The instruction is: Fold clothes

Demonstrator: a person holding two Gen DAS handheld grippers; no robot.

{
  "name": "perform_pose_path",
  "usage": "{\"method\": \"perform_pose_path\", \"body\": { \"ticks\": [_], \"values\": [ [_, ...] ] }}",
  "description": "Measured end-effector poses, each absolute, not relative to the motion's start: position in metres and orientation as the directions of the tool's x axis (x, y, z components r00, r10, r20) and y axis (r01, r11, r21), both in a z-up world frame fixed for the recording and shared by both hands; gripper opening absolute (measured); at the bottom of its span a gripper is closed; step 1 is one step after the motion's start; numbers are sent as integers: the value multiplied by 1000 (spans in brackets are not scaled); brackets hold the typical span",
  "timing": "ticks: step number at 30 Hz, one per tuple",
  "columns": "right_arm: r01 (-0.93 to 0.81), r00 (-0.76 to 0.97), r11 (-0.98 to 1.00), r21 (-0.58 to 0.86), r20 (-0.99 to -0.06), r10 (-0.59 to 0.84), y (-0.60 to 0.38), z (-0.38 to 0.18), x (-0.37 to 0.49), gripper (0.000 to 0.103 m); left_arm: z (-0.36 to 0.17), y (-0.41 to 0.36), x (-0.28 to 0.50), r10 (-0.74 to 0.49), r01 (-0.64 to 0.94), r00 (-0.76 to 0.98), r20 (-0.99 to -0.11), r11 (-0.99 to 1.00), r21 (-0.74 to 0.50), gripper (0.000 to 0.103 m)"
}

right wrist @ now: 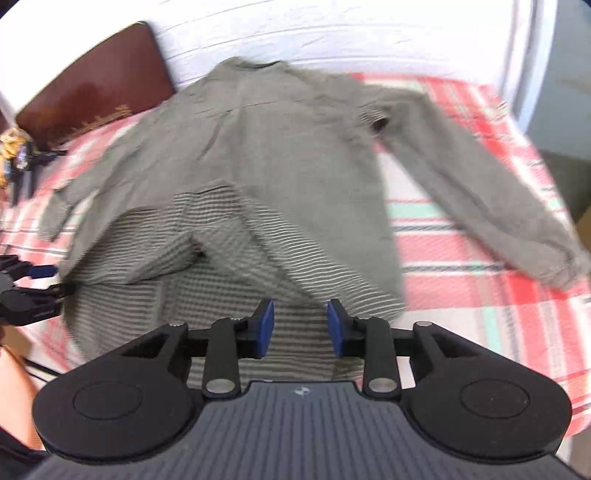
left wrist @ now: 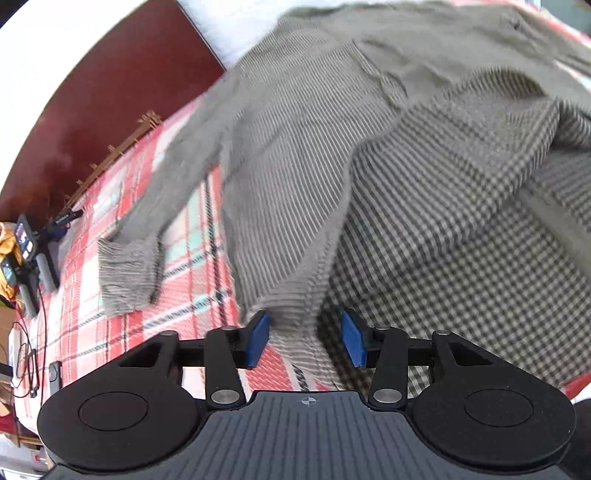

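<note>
A grey ribbed knit sweater [right wrist: 288, 147] lies spread on a red plaid blanket [right wrist: 461, 266], both sleeves out to the sides. Its lower part is rumpled and turned over, showing a checked inner face [left wrist: 461, 258]. My left gripper [left wrist: 306, 338] sits at the sweater's lower left edge. Its blue pads [left wrist: 258, 338] stand apart, with a ridge of fabric between them. My right gripper [right wrist: 300, 326] hovers over the lower hem, pads [right wrist: 266, 326] apart, knit showing in the gap. The left gripper [right wrist: 33, 291] also shows at the left edge of the right wrist view.
A dark brown headboard [left wrist: 122, 85] and a white wall [right wrist: 332, 33] stand beyond the sweater. Black camera gear with cables [left wrist: 33, 254] lies on the blanket's left side. The left cuff [left wrist: 129, 273] rests on the plaid. Both views are motion-blurred.
</note>
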State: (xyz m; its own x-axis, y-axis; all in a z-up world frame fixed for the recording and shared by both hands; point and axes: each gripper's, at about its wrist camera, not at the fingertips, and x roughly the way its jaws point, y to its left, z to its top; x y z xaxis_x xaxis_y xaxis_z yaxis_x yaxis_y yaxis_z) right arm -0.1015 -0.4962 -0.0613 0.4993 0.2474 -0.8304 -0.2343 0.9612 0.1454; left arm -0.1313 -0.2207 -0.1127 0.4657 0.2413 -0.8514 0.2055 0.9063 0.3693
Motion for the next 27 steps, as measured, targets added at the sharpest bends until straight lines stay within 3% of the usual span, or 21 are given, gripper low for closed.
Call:
{"method": "perform_pose_path", "body": {
  "ticks": [1, 3, 14, 16, 17, 18, 27],
  "values": [
    [-228, 504, 966, 125, -833, 227, -499, -61, -102, 38, -115, -219, -130, 247, 198, 450, -858, 909, 366, 4],
    [-221, 506, 972, 79, -843, 184, -499, -65, -101, 38, -113, -211, -130, 243, 165, 438, -866, 925, 342, 0],
    [-381, 506, 909, -167, -861, 54, -463, -89, -87, 38, -86, -178, -137, 231, 29, 476, -848, 960, 278, 0],
    [-422, 513, 869, -257, -859, -5, -454, -100, -85, 36, -85, -176, -139, 231, 20, 477, -848, 962, 274, 0],
    [-435, 518, 853, -289, -855, -26, -452, -103, -84, 29, -84, -175, -141, 230, 15, 479, -847, 963, 270, 0],
    [-429, 519, 856, -287, -854, -27, -454, -101, -84, 5, -82, -174, -143, 227, 8, 483, -846, 964, 264, 0],
    [-223, 513, 970, -95, -858, 34, -516, -62, -97, 3, -78, -153, -161, 192, -56, 468, -863, 981, 188, 0]
  ]
}}
